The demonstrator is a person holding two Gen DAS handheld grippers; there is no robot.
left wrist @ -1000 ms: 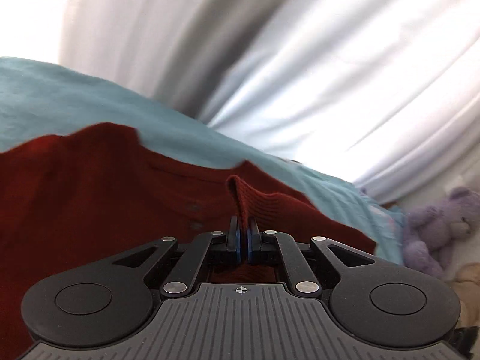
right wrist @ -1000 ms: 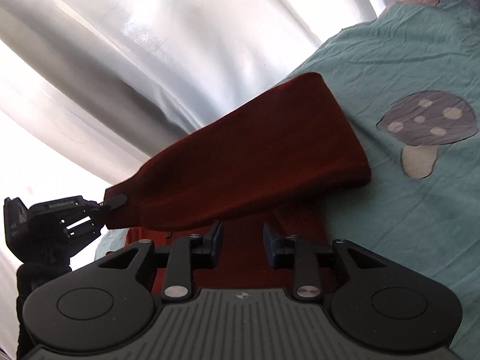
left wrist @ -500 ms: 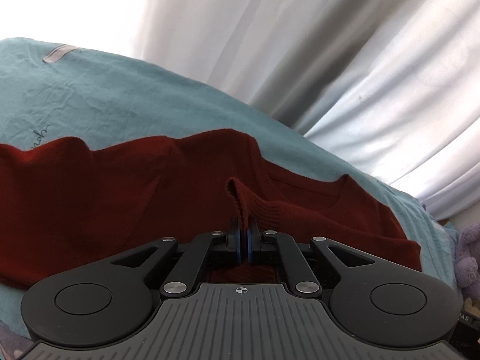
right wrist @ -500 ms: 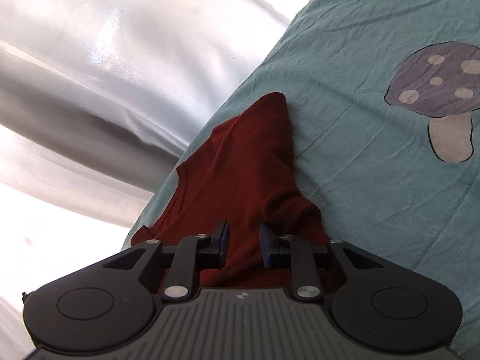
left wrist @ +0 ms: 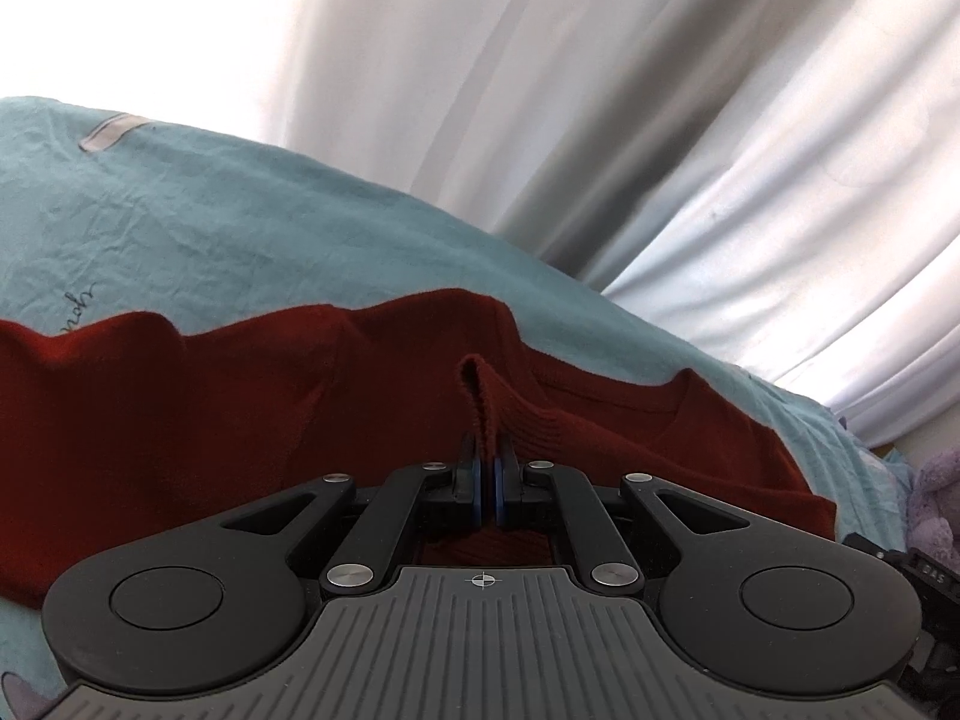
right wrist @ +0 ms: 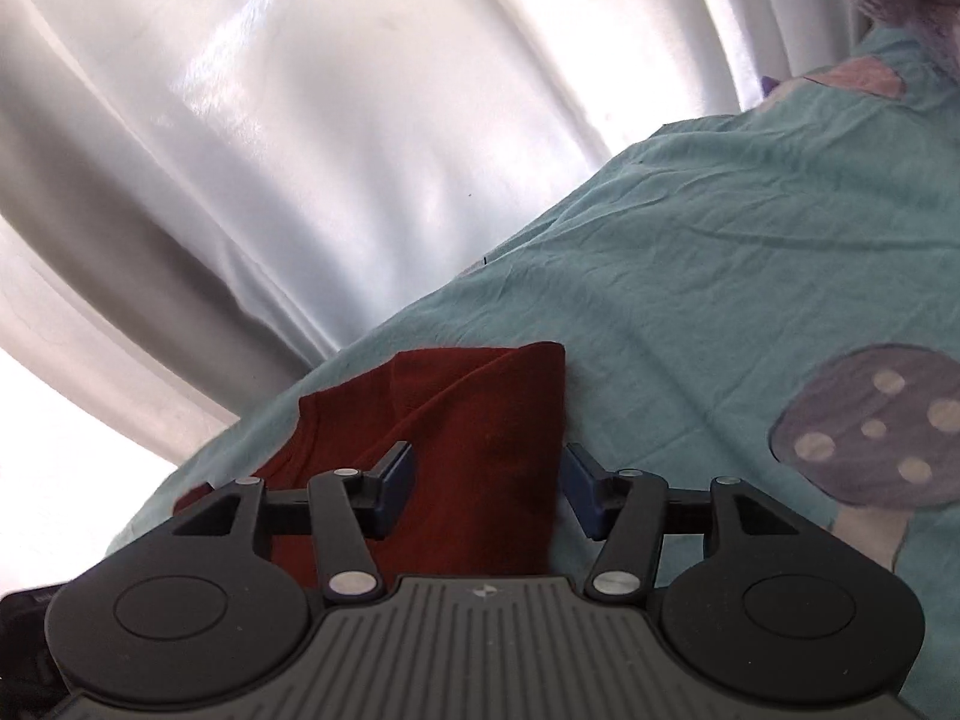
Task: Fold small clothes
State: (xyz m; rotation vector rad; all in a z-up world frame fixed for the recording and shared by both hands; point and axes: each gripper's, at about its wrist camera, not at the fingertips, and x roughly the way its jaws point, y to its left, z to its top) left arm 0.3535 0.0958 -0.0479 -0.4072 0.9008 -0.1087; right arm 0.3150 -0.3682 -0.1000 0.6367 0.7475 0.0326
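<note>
— What do we see at our left tongs (left wrist: 485, 468)?

— They are clenched on a ribbed edge of the dark red sweater (left wrist: 252, 420), a pinch of knit standing up in a small loop just past the blue pads (left wrist: 476, 483).

— And our right tongs (right wrist: 487, 483)?

— Released, the jaws wide apart. One end of the sweater (right wrist: 480, 450) lies between them, with neither pad pressing it.

— Where does the garment lie?

— Spread flat on the teal bedsheet (left wrist: 240, 222), stretching broadly to the left in the left wrist view, its neckline to the right of the tongs. In the right wrist view a fold runs diagonally across the cloth.

— What lies further out?

— A grey mushroom print (right wrist: 870, 426) on the sheet to the right, white curtains (left wrist: 540, 90) beyond the bed, and a purple plush toy (left wrist: 933, 504) at the far right edge.
</note>
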